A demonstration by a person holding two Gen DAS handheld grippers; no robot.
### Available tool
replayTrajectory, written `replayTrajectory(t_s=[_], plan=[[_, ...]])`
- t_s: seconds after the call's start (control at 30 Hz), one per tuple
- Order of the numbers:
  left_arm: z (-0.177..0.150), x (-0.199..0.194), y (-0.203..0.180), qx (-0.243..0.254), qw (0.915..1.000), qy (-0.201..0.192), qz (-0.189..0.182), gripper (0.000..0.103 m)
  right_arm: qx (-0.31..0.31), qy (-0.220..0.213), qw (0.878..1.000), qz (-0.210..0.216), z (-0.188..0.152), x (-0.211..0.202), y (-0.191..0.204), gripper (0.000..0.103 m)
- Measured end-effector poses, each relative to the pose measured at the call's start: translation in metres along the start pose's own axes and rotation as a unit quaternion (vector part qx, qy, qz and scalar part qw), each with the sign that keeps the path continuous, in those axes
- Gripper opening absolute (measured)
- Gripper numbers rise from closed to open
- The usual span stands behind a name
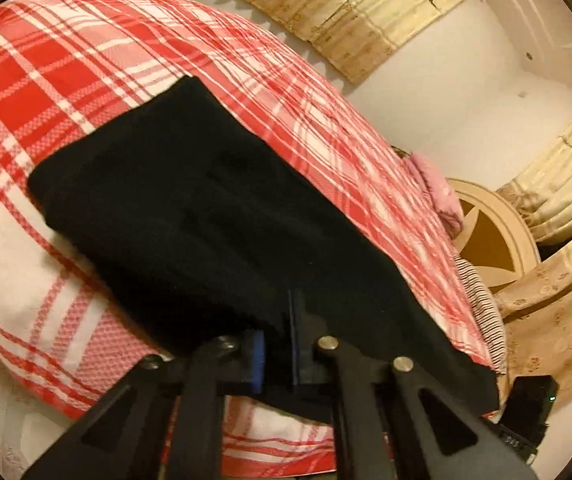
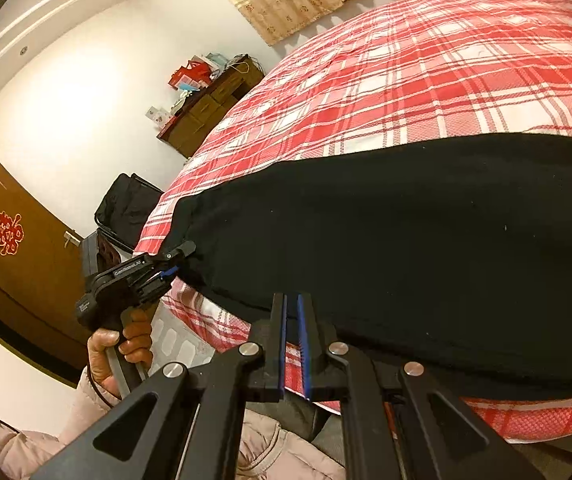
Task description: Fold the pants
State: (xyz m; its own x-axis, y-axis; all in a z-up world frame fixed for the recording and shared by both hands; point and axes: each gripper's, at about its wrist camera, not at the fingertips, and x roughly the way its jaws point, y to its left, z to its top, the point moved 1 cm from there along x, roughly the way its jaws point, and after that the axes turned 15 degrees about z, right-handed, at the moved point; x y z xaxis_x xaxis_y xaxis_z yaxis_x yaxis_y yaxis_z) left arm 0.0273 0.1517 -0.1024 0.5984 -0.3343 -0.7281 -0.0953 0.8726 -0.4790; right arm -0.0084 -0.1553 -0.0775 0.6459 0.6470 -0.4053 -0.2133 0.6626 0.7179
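Across the lower right of the right wrist view, black pants (image 2: 385, 240) lie flat on a red plaid bedspread (image 2: 405, 80), their right end cut off. Left gripper (image 2: 178, 258), lower left, held by a hand (image 2: 116, 350), clamps the pants' corner. Right gripper (image 2: 291, 312), lower centre, has fingers nearly together, gripping nothing, at the near hem.

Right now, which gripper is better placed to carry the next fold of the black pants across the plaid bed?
Left. The left gripper is shut on the black pants at their corner. The right gripper looks nearly closed at the near edge, apparently holding nothing.
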Motion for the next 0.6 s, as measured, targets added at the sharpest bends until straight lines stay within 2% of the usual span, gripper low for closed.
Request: replayTrajectory(t_s=[0.13, 0.27, 0.33, 0.37, 0.4, 0.43, 0.47, 0.6], plan=[[0.001, -0.009, -0.001, 0.007, 0.9999, -0.011, 0.011, 0.003, 0.017, -0.001, 1.000, -0.008, -0.003, -0.009, -0.004, 0.006], [0.009, -0.034, -0.009, 0.026, 0.9984, -0.051, 0.003, 0.003, 0.078, 0.004, 0.997, 0.012, -0.018, -0.023, -0.023, 0.006], [0.016, -0.036, -0.006, 0.024, 0.9983, -0.052, -0.001, 0.003, 0.110, 0.003, 0.993, 0.032, -0.027, -0.030, -0.032, 0.008], [0.018, -0.036, -0.003, 0.020, 0.9985, -0.051, -0.005, 0.003, 0.123, 0.000, 0.992, 0.038, -0.029, -0.031, -0.034, 0.025], [0.020, -0.036, -0.002, 0.015, 0.9986, -0.050, -0.008, 0.003, 0.146, -0.013, 0.988, 0.050, -0.033, -0.034, -0.041, 0.061], [0.020, -0.037, -0.001, 0.014, 0.9987, -0.049, -0.010, 0.003, 0.160, -0.028, 0.985, 0.059, -0.036, -0.036, -0.045, 0.076], [0.020, -0.036, -0.002, 0.017, 0.9986, -0.049, -0.009, 0.003, 0.172, -0.043, 0.982, 0.071, -0.036, -0.039, -0.049, 0.083], [0.018, -0.036, -0.002, 0.015, 0.9988, -0.045, -0.008, 0.003, 0.206, -0.049, 0.970, 0.117, -0.035, -0.034, -0.057, 0.083]])
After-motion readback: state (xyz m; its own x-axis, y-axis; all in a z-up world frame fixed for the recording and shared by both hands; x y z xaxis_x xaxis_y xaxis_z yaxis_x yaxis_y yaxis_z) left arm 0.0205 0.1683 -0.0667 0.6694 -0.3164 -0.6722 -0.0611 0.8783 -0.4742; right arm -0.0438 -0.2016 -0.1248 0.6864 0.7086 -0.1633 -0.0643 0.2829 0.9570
